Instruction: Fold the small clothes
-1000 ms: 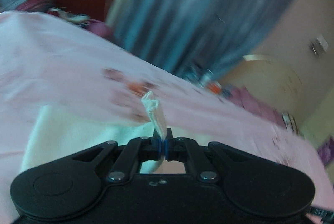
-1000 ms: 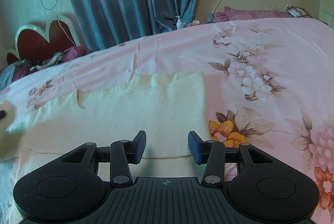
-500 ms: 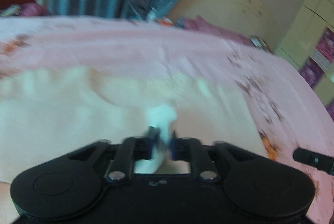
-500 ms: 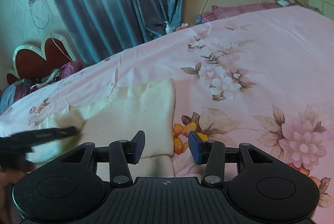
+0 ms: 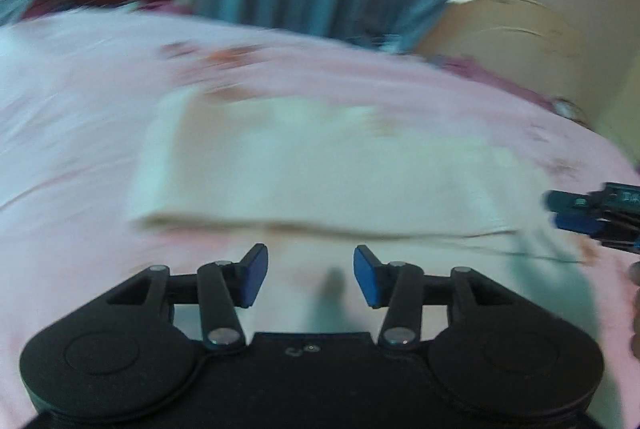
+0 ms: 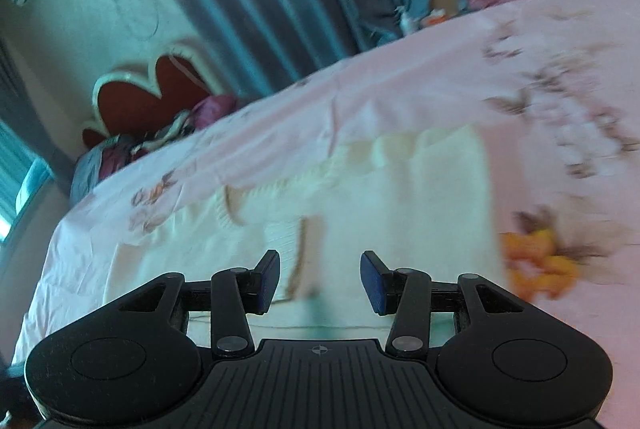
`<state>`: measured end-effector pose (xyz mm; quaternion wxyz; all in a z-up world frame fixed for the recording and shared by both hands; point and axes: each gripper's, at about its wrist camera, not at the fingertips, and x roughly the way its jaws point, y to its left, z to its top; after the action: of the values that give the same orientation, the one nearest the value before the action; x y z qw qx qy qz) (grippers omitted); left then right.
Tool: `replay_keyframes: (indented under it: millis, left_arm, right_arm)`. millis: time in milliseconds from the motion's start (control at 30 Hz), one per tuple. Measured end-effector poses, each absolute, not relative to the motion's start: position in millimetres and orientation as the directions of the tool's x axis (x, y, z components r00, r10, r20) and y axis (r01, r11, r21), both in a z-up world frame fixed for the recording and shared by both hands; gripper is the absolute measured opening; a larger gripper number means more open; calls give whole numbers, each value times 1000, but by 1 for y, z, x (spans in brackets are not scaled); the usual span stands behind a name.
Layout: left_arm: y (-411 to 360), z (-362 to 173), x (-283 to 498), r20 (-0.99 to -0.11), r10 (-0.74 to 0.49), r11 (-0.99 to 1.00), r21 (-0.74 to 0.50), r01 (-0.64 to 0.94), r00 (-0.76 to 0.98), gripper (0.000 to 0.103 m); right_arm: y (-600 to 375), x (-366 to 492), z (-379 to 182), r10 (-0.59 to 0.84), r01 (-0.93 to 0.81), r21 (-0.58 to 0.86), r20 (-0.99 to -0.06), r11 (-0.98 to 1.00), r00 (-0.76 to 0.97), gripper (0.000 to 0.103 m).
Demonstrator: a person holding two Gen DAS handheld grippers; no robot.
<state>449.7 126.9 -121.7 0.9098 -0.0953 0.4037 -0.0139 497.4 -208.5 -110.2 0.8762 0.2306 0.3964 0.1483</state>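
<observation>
both pairs of blue fingers stand spread with nothing between them: the left gripper (image 5: 310,275) has its jaws opening, empty, over the near edge of the cream garment (image 5: 320,173), and the right gripper (image 6: 319,279) hangs apart-jawed above the same cloth.

the cream garment (image 6: 400,213) lies flat on the pink floral bedsheet (image 6: 400,89), filling the middle of each frame. it looks soft, light and limp, a knit with a ribbed edge, so i judge it will sag and drag from any single pinch and crease wherever it lands. corners or the hemmed edges seem the best places to take hold, one in each gripper, keeping the edge taut between them.

the left wrist view, much blurred, shows a doubled layer with a thick folded edge in the lower middle, and the other gripper's blue tips at the right edge. the right wrist view is sharper: it shows the ribbed cuff-like strip just above the fingers, the wavy far edge, an orange flower print at lower right, and the heart-shaped headboard (image 6: 156,89) at upper left.
</observation>
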Motion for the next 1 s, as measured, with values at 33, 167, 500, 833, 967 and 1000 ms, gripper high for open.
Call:
replay_keyframes:
  millis: [33,167,500,833,967,1000]
  left_arm:
    - [138,-125,450,-743,-97,976,-201,-82,662,44]
    - [162,-134,460,-738,-128,958,-265,-110,662,43]
    - [147,-141,477,-731,-64,985,-154,-73,680,45]
    - [148,-138,480,-741,-84,992,-126,-15,666,39]
    - [147,-137,479,-731,-126,988,-153,19,671,18]
    - [145,-137,480,-732,-135,987,-155,30,668,13]
  right_arm:
    - [-204,504,-117,458,-74,535,-634,841,623,45]
    - [-188,519,-131,479,-57,556,-655,829,584,45]
    - [-147,523,-109,433,-202,399,-658,894,616,3]
    - [-242,484,-89,194,-8,288,-626,958,756,3]
    - [-245,474,-96,200,1,304,-629,953,752,3]
    - [-244,472,-95,204,-2,307,-626,952,753,3]
